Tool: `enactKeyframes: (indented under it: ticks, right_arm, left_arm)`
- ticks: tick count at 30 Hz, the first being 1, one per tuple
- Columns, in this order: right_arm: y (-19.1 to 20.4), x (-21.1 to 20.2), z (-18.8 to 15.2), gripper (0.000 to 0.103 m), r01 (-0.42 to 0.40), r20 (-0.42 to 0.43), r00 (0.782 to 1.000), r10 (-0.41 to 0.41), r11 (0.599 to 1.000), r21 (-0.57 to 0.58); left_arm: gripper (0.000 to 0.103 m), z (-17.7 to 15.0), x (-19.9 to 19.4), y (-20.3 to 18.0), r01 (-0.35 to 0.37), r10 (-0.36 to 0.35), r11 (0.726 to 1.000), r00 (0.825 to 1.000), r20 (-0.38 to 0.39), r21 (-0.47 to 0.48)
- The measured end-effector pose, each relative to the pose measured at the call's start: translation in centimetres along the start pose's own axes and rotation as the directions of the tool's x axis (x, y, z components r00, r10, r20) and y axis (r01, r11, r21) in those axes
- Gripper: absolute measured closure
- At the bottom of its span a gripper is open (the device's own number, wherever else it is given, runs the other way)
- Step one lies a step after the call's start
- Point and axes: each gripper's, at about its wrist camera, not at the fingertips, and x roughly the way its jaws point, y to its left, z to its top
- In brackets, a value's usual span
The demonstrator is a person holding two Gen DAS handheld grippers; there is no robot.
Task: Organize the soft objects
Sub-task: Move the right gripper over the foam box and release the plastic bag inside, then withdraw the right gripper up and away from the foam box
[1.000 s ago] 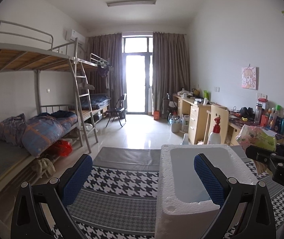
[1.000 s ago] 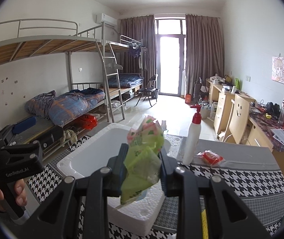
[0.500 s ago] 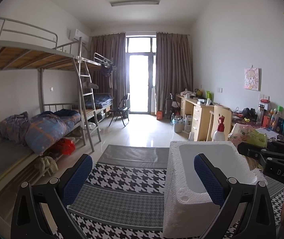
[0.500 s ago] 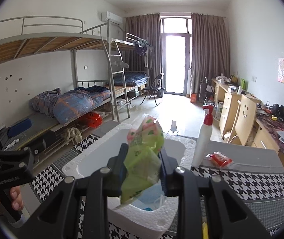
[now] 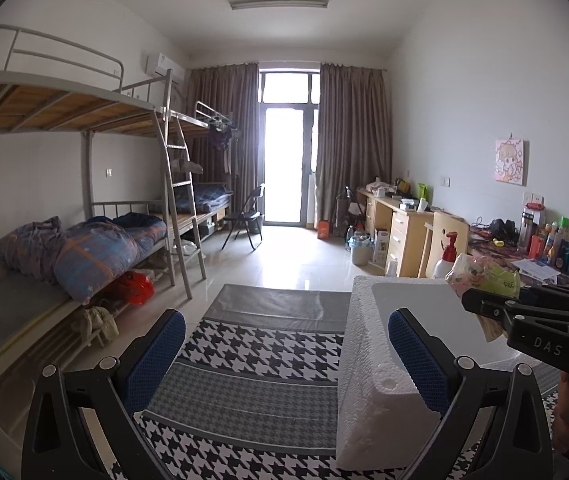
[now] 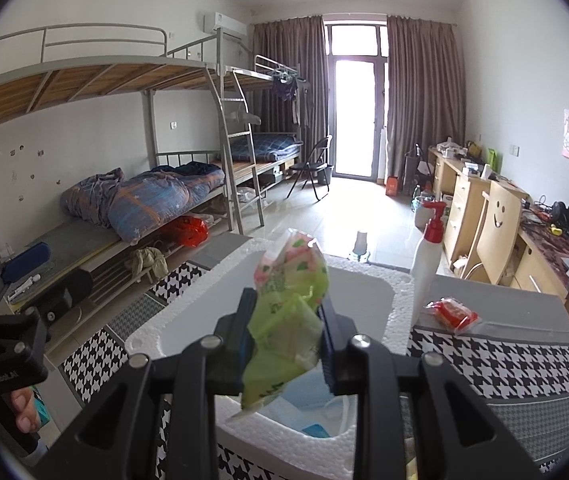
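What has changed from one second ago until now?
The right gripper has carried the green packet further over the foam box, so blue items inside the box now show below it. The grip on the packet is unchanged. The left gripper stays open beside the box; bottle and red packet have not moved.
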Motion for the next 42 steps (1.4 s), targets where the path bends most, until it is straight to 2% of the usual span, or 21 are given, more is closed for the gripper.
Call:
enactKeyframes:
  ticks: [12,15,16,17,19,42]
  right_arm:
    - [-0.3,1.8,0.0,0.070,0.003,-0.049,0.999,-0.001,0.999,0.039]
    - [-0.4,2.1,0.0,0.066,0.009,-0.060,0.998,-0.006,0.999,0.046]
    - [-0.5,2.2,0.0,0.056,0.007,-0.065,0.998,-0.004,0.999,0.048]
    - [-0.4,2.2,0.1,0.041,0.008,-0.066,0.998,-0.004,0.999,0.053]
    - [-0.6,2.1,0.2,0.025,0.006,-0.057,0.998,-0.003,0.998,0.066]
    - [-0.8,-2.5,-0.1,0.024,0.024,0.035,0.999,-0.026,0.999,0.037]
  left_arm:
    - [0.001,-0.5,0.0,0.5,-0.001,0.001,1.000,1.000,-0.012,-0.019]
    - [0.001,-0.6,0.2,0.6,0.002,-0.002,1.000,1.000,-0.017,-0.022]
    - [0.001,-0.6,0.3,0.7,0.000,-0.001,1.000,1.000,-0.019,-0.023]
    - [0.001,-0.7,0.2,0.8,-0.001,0.000,1.000,1.000,-0.020,-0.024]
    - [0.001,-0.6,0.2,1.0,0.001,-0.001,1.000,1.000,-0.018,-0.027]
    - [0.001,-0.5,-1.2,-0.8,0.048,-0.048,0.999,0.999,-0.004,0.009]
